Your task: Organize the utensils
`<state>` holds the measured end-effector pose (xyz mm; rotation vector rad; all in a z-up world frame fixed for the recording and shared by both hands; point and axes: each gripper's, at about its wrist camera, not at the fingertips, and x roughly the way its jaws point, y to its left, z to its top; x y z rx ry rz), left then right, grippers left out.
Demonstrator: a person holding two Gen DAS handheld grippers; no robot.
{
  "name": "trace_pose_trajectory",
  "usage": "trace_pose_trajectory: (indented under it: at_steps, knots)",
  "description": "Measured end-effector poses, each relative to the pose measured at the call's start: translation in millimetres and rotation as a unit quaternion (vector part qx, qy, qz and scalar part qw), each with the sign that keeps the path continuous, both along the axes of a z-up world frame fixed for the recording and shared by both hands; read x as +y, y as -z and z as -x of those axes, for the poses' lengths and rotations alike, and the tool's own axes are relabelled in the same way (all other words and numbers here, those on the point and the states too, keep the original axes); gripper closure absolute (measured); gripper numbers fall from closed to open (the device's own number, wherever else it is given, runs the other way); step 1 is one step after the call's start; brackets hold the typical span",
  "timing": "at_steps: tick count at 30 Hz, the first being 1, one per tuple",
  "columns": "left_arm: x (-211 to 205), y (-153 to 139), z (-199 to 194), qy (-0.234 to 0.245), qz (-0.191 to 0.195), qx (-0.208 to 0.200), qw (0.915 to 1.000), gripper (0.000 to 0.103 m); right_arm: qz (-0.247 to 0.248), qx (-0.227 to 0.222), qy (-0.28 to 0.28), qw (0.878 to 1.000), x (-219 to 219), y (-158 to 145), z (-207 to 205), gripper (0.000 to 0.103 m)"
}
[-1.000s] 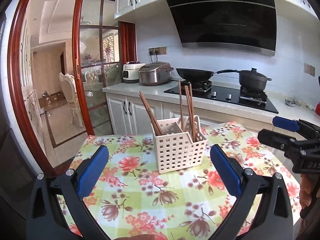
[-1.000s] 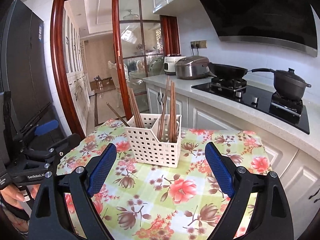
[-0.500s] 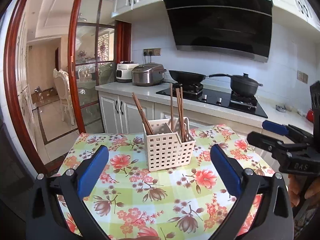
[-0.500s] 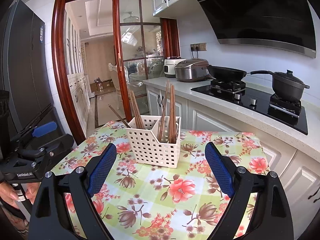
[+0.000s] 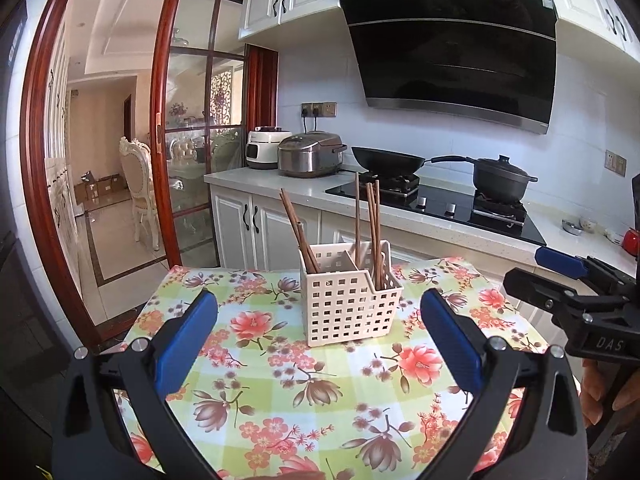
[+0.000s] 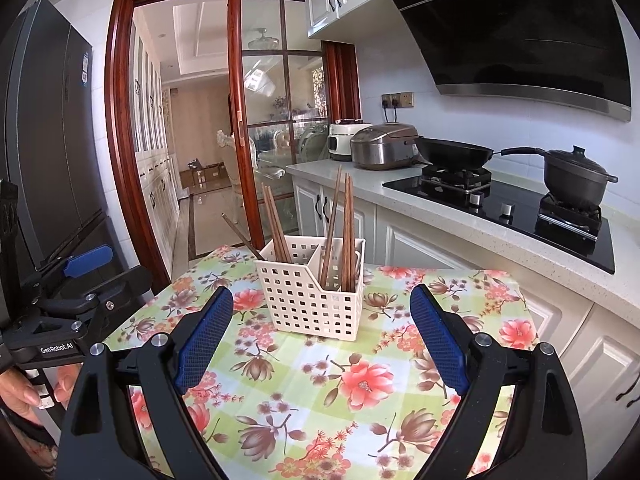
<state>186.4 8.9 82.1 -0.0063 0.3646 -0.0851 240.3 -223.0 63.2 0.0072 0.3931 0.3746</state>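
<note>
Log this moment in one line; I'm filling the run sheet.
left tool: open, empty | right tool: open, empty | chopsticks: upright in basket | basket: on table, untouched

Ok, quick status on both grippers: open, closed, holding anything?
Left gripper: open, holding nothing, short of the white basket.
Right gripper: open, holding nothing, also short of the basket.

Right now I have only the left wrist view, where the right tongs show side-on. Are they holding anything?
Observer: No. In the right wrist view, the right tongs are wide open and empty, short of the basket.
Reviewer: Any chopstick I might be missing?
Observer: One chopstick in the left compartment leans much lower than the others, out past the basket's left side.
Reviewer: What stands at the far left?
Observer: A tall dark fridge.
</note>
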Motion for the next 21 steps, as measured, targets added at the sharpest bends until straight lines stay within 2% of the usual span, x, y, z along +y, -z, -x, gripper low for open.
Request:
trace_pose_trajectory:
  at_steps: [21]
  knots:
    - [0.4,-0.6,5.0,0.01,0.008,-0.002,0.9999,0.005,-0.002,-0.001,-0.003,1.0,-0.8,0.6,2.1,0.018]
